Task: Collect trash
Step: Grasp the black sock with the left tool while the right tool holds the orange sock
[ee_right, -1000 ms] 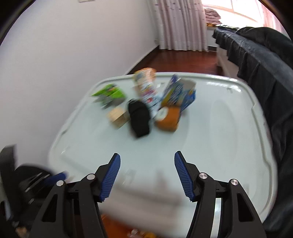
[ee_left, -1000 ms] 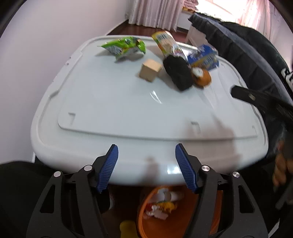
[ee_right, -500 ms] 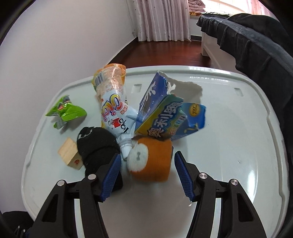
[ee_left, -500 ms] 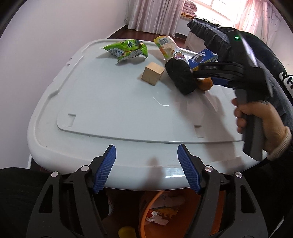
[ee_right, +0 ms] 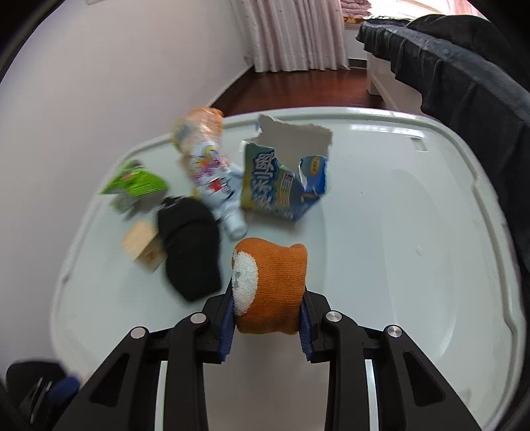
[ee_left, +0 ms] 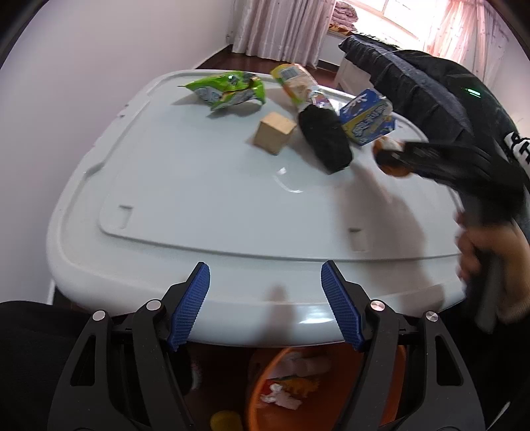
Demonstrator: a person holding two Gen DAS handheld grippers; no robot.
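Pink curtains [ee_left: 281, 30] at back; dark bedding [ee_right: 463, 83] right; wooden floor [ee_right: 298, 89].

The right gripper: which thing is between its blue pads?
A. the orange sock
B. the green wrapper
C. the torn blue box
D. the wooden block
A. The right gripper is closing its jaws, and its pads already press on both sides of the orange sock; the other things lie apart on the white lid.
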